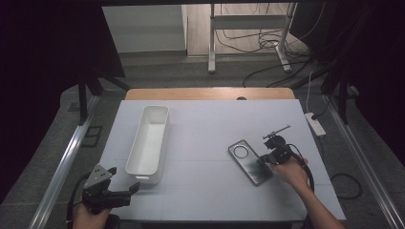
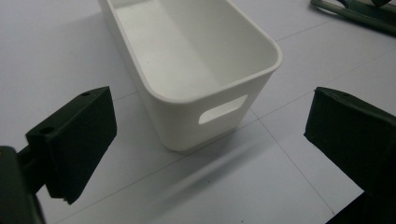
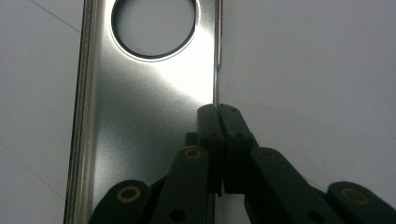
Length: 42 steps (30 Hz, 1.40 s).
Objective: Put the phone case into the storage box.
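White mat (image 1: 210, 191): the oblong white bin (image 1: 149, 140) lay left, my left gripper (image 2: 205, 140) spread apart before its near end; my right gripper (image 3: 218, 112) clamped the brushed-metal plate's (image 3: 144, 116) edge, right of centre.

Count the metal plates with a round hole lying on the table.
1. The metal plate lies right of the white bin, and the right gripper has its fingers shut on the plate's edge.
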### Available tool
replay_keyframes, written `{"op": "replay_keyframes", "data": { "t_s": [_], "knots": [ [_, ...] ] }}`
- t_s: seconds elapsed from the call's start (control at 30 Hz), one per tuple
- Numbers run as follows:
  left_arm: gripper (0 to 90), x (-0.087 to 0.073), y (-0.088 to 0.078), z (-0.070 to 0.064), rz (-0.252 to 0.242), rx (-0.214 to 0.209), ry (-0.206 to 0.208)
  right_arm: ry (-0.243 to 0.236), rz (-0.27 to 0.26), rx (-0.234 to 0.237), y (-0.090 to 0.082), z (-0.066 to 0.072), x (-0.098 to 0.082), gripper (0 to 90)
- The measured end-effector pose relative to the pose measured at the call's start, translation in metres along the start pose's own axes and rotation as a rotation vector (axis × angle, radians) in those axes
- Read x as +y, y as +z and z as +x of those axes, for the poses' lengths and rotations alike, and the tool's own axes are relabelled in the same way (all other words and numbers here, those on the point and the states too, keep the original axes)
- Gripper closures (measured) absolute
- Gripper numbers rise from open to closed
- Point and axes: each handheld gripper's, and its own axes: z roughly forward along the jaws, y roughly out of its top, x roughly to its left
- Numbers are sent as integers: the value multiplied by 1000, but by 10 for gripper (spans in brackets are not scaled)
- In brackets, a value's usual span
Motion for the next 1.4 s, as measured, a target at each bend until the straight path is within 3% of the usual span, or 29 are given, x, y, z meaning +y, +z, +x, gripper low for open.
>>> {"op": "replay_keyframes", "data": {
  "t_s": [0.17, 0.4, 0.6, 0.77, 1.07, 1.4],
  "knots": [
    [34, 0, 1, 1, 6, -9, -10, -1, -37, 12, -7, 1, -2, 882],
    [14, 2, 3, -2, 28, -3, 23, -7, -77, 23, -16, 4, -3, 882],
    [0, 2, 2, -3, 20, 5, 28, -13, -104, 28, -21, 4, -5, 882],
    [0, 4, 3, -5, 32, -28, 31, -20, -134, 28, -26, 5, -5, 882],
    [0, 16, 9, -19, 50, -45, 86, -28, -174, 29, -32, 8, -4, 882],
    [0, 38, 21, -32, -10, -116, 70, -32, -220, 31, -39, 10, -2, 882]
  ]
}}
